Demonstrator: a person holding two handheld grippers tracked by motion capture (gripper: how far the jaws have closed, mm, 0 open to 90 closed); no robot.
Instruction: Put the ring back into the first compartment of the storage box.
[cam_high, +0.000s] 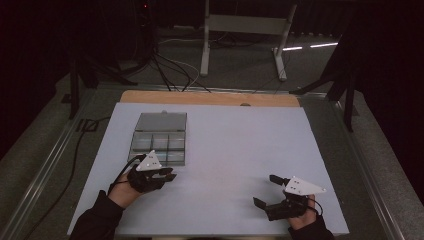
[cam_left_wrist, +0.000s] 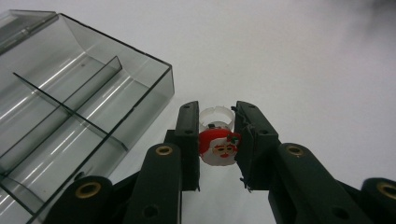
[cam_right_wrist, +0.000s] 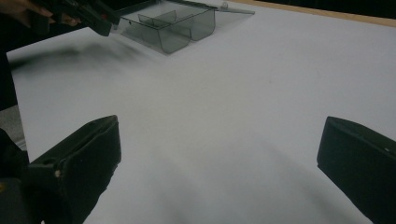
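Note:
My left gripper (cam_left_wrist: 217, 126) is shut on a small toy ring (cam_left_wrist: 218, 142) with a red-and-white Santa face and a clear band, held between its black jaws just right of the box's near corner. In the high view the left gripper (cam_high: 167, 175) sits just below the smoky clear compartment box (cam_high: 160, 140), whose lid lies open behind it. The same box (cam_left_wrist: 70, 116) shows several divided cells, which look bare. My right gripper (cam_high: 265, 190) stands wide open at the front right of the sheet, nothing between its jaws (cam_right_wrist: 219, 154).
A white sheet (cam_high: 235, 150) covers the table, with a wooden edge (cam_high: 210, 97) at the back. Cables and a table frame (cam_high: 240, 30) lie on the floor beyond. The other hand and the box (cam_right_wrist: 173, 23) appear far off in the right gripper view.

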